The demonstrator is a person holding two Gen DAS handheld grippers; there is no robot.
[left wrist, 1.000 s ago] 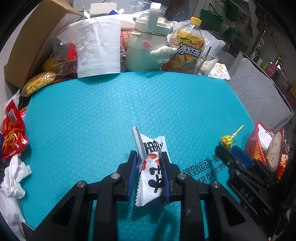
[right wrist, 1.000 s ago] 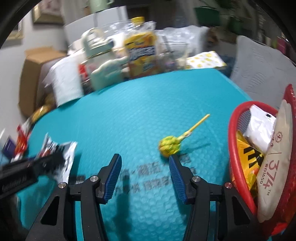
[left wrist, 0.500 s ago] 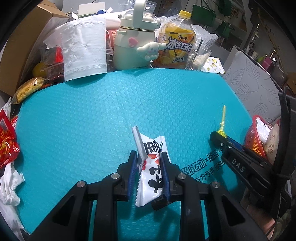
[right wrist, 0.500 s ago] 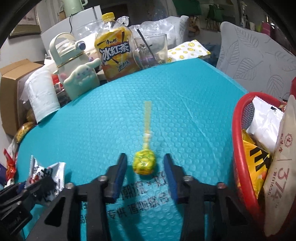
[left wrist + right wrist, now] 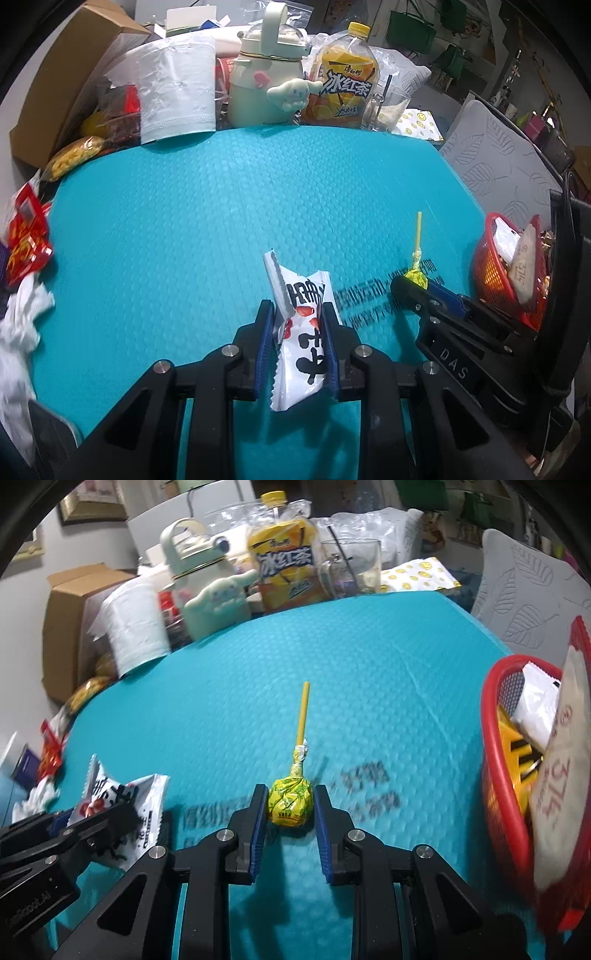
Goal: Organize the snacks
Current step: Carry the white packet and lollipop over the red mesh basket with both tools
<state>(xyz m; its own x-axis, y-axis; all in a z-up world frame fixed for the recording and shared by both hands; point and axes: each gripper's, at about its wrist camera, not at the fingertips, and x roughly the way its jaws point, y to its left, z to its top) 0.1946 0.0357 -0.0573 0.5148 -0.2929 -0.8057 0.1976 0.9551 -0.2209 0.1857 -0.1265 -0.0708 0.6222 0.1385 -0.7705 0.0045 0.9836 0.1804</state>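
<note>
My left gripper [image 5: 298, 314] is shut on a white snack packet [image 5: 297, 328] with black and red print, held above the teal mat [image 5: 221, 221]. That packet [image 5: 144, 808] shows at the lower left of the right wrist view, in the left gripper [image 5: 110, 819]. My right gripper [image 5: 290, 801] is shut on the yellow-green head of a lollipop [image 5: 290, 802], its yellow stick pointing away. From the left wrist view the lollipop [image 5: 415, 275] sits at the tip of the right gripper [image 5: 413, 286]. A red basket [image 5: 506, 797] with several snack packs stands at the right.
Along the mat's far edge stand a paper roll [image 5: 177, 92], a cream kettle with a plush figure [image 5: 266, 85], an iced-tea bottle [image 5: 345, 85] and a glass [image 5: 354, 566]. Red snack bags [image 5: 26, 240] and white tissue [image 5: 18, 325] lie at the left. A grey cushion [image 5: 498, 162] lies right.
The right gripper has shut on the lollipop's head, turned its stick to point away and lifted it. The left gripper has shifted sideways with the packet still held.
</note>
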